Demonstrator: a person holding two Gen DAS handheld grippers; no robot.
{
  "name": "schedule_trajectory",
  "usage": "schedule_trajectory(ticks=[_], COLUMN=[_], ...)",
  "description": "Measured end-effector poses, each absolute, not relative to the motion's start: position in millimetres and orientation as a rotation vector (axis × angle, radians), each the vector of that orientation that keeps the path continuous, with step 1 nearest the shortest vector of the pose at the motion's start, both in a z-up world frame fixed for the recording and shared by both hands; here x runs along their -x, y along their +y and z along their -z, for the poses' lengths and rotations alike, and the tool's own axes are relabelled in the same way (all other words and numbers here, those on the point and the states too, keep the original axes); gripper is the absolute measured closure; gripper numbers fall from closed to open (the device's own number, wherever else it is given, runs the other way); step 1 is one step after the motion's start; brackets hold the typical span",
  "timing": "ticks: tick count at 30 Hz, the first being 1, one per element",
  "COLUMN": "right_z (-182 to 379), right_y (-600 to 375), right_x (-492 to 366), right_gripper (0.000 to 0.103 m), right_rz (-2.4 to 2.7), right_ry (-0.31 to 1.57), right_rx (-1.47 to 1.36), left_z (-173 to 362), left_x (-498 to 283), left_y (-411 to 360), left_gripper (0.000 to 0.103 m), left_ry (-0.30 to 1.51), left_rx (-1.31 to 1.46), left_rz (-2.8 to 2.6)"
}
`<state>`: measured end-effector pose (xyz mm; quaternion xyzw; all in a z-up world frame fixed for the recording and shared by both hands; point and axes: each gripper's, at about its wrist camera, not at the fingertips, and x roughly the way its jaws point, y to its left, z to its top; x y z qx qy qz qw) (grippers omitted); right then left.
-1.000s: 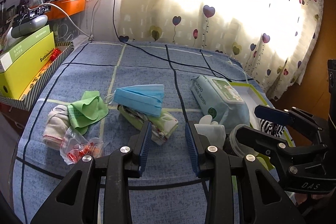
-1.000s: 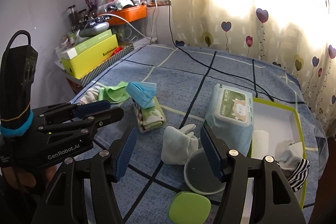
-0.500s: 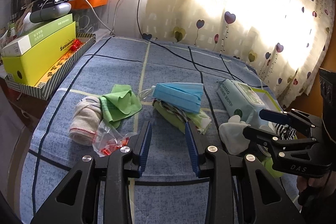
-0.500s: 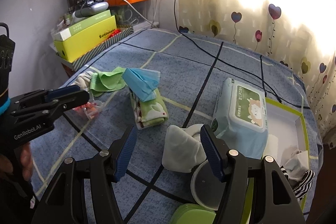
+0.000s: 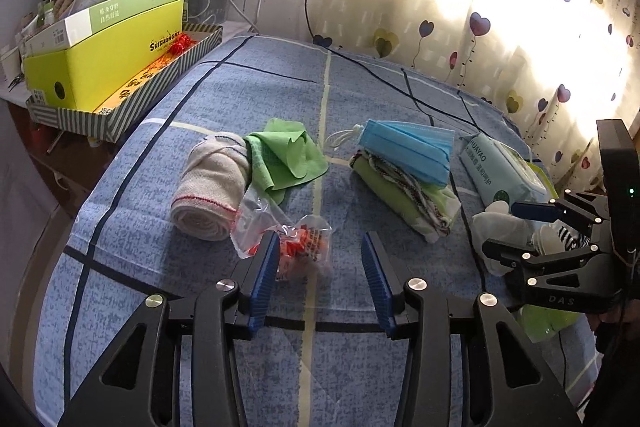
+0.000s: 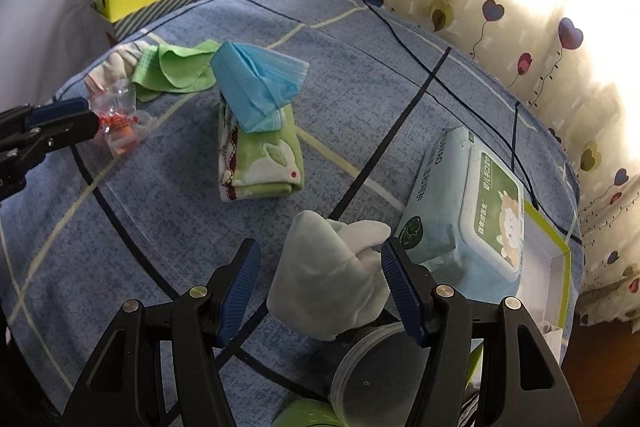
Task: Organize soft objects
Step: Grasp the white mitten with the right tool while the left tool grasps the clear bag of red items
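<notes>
1. Pale plush glove (image 6: 332, 279): on the blue checked bed (image 6: 160, 211), between right gripper (image 6: 320, 287) jaws, wide, untouched.
2. Left gripper (image 5: 316, 271): jaws just widened, empty, at clear packet (image 5: 288, 239).
3. Heart-print curtain (image 5: 500, 7) backlit; round lid (image 6: 372, 367) partly hidden.

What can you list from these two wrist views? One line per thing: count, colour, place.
Bedspread: one, blue checked, under everything.
Rolled cloth: one, beige, far left.
Green cloth: one, beside the roll.
Clear bag: one, orange contents, between the left claw's jaws.
Face mask: one, blue, on the folded towel.
Folded towel: one, green and white, centre.
White mitt: one, between the right claw's jaws.
Wipes pack: one, pale blue, right.
Yellow box: one, in a striped tray, left.
Curtain: cream, hearts, behind.
Left claw: open, just widened.
Right claw: open.
</notes>
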<state>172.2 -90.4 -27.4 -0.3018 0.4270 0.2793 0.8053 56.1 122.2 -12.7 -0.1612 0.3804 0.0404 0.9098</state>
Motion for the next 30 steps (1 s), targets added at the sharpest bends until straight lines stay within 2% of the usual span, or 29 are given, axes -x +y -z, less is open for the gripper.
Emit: schedule_trajectory(ticks=[5,7,9,12,27,29,30], right_z=[38.0,40.6,40.6,37.5,12.0,11.1,10.6], right_y=[-86.8,-84.3,-83.6,-84.9,-99.5,-100.0,-100.2], right_x=[-174.8,-173.3,-170.8,-169.1,-152.4,-150.4,-150.0], right_gripper=[0.042,0.051,0.065,0.073,0.075,0.075,0.075], right_rz=[-0.577,-0.572,-0.585,-0.591,-0.634,-0.642,-0.646], right_ry=[0.928,0.925,0.919,0.902,0.835,0.831,0.831], right_rx=[0.718,0.744,0.756,0.749,0.593,0.584,0.578], left_z=[19.6,24.4,30.0,33.0,27.1,27.8,29.9], left_x=[-55.1,-56.4,-58.0,-58.7,-70.4,-75.0,-78.4], left_y=[126.7,127.7,128.0,127.5,114.5,114.8,115.0], left_gripper=[0.059,0.059,0.059,0.059,0.057,0.055,0.049], left_ry=[0.794,0.810,0.830,0.836,0.822,0.824,0.838], left_rx=[0.334,0.345,0.360,0.365,0.282,0.263,0.253], left_rz=[-0.119,-0.120,-0.119,-0.120,-0.118,-0.125,-0.133])
